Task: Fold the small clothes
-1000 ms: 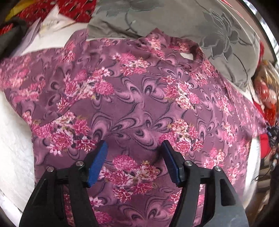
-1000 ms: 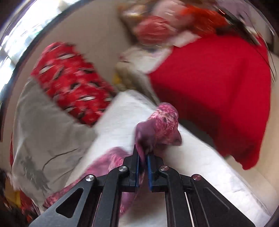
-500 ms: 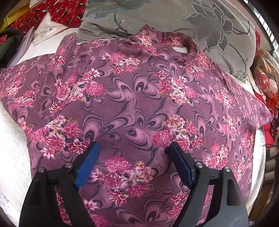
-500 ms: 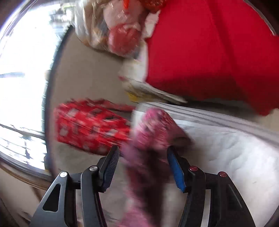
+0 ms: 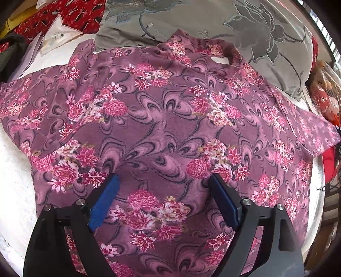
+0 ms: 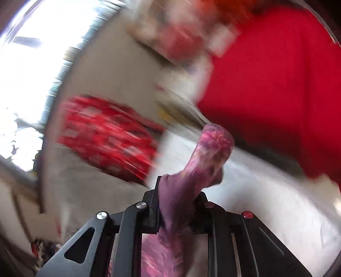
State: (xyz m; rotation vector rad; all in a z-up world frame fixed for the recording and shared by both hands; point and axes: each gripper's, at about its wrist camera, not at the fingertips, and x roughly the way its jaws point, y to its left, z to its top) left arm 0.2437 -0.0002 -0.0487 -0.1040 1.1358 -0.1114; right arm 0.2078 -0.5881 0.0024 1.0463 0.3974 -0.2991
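Note:
A purple shirt with pink flowers point(image 5: 170, 127) lies spread flat on the white bed point(image 5: 15, 170), collar toward the grey pillow. My left gripper point(image 5: 164, 183) is open and hovers over the shirt's lower middle, holding nothing. In the blurred right wrist view my right gripper point(image 6: 179, 189) is shut on a bunched part of the purple shirt point(image 6: 211, 149), which sticks up past the fingers.
A grey flowered pillow point(image 5: 234, 27) lies behind the shirt. White papers point(image 5: 57, 36) and red patterned cloth point(image 5: 64, 15) are at the back left. A red blanket point(image 6: 277, 74) and a red patterned cushion point(image 6: 106, 136) show in the right wrist view.
My right gripper opened half a second ago and has shut again on the shirt fabric while swinging fast. My left gripper opened wider and drew back slightly over the shirt.

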